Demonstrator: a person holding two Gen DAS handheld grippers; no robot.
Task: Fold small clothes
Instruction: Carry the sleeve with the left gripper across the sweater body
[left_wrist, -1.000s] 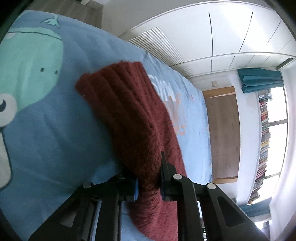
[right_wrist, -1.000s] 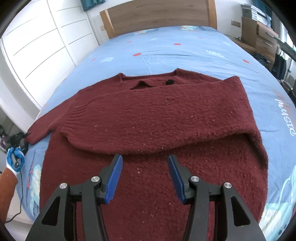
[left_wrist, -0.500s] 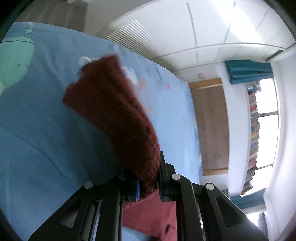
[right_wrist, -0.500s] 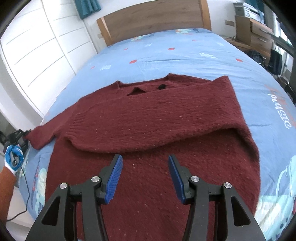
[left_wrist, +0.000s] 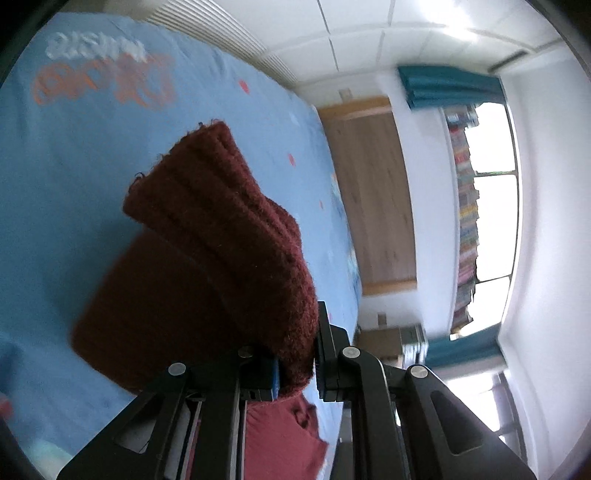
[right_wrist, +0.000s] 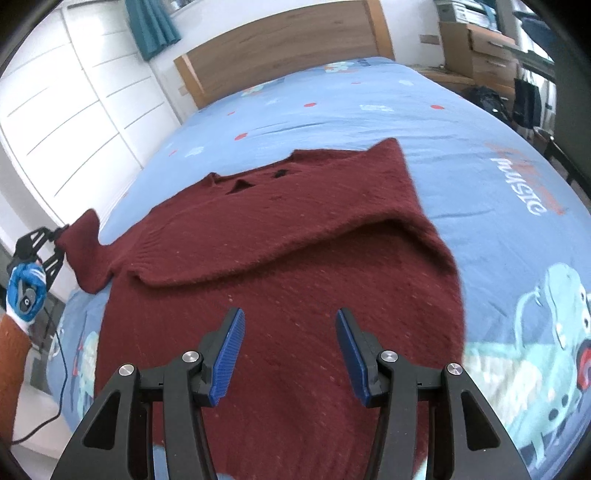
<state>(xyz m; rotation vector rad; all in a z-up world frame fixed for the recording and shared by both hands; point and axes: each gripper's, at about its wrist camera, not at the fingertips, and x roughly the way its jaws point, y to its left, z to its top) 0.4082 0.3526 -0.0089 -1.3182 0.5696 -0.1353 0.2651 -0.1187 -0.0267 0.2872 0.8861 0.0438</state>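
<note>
A dark red knitted sweater lies spread on the blue bed, its right sleeve folded across the chest. My left gripper is shut on the left sleeve, which rises off the bed with its ribbed cuff ahead of the fingers. In the right wrist view the same gripper shows at the far left edge, pinching the lifted sleeve. My right gripper hovers open over the sweater's lower body, nothing between its blue pads.
The blue printed duvet covers the bed, with a wooden headboard at the far end. White wardrobes stand on the left, boxes and shelves on the right. A gloved hand holds the left gripper beside the bed.
My left gripper has lifted the sleeve off the bed and carried it up and inward. The right gripper has drawn back a little over the sweater, still open.
</note>
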